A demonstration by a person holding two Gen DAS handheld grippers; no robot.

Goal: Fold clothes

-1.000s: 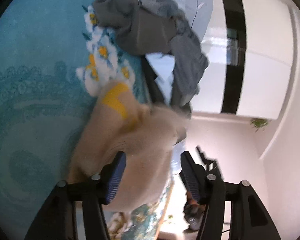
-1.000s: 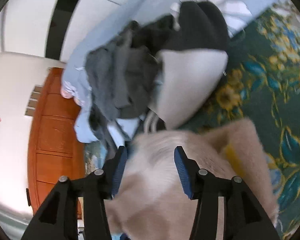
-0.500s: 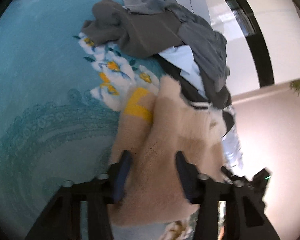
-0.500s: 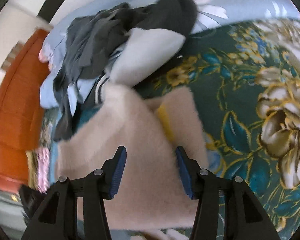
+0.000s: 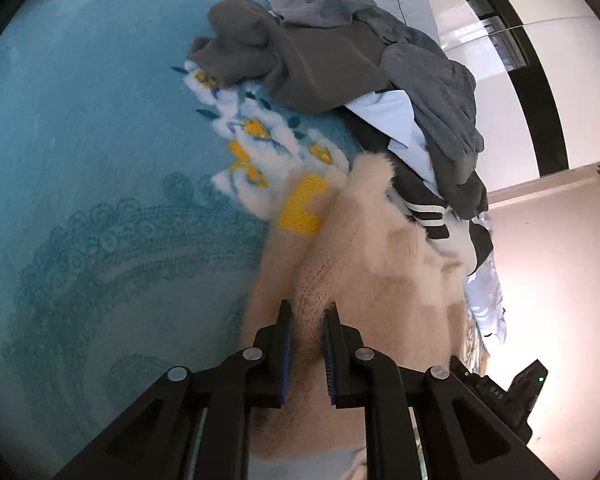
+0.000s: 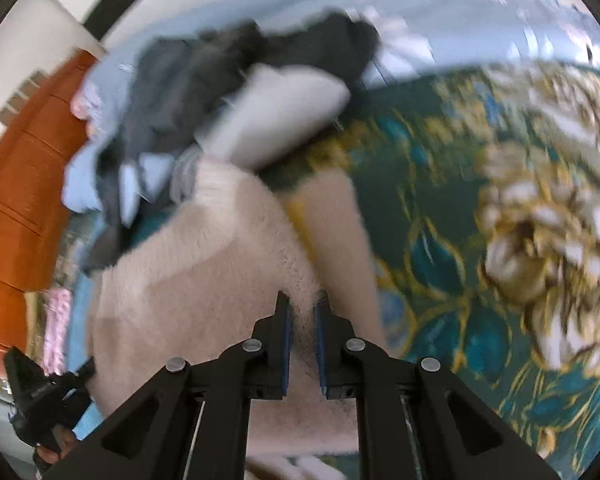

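A fuzzy beige sweater (image 5: 372, 264) with a yellow patch (image 5: 304, 208) lies on the teal flowered bedspread (image 5: 80, 160), bunched into a raised fold. My left gripper (image 5: 308, 308) points down onto it, its jaws closing with a ridge of the beige knit pinched between the pads. In the right wrist view the same sweater (image 6: 204, 264) fills the lower middle. There my right gripper (image 6: 302, 300) is closing its jaws too, with a fold of the sweater squeezed between them. The view is blurred by motion.
A heap of grey and dark clothes (image 5: 340, 56) with a light blue shirt lies just beyond the sweater, also seen as a pile (image 6: 204, 80) with a pale garment. White wardrobe doors (image 5: 520, 80) and an orange wooden cabinet (image 6: 20, 200) stand past the bed's edge.
Both grippers went from wide open over the sweater to closed on folds of it. The right one moved down and closer to the sweater; the left one rolled.
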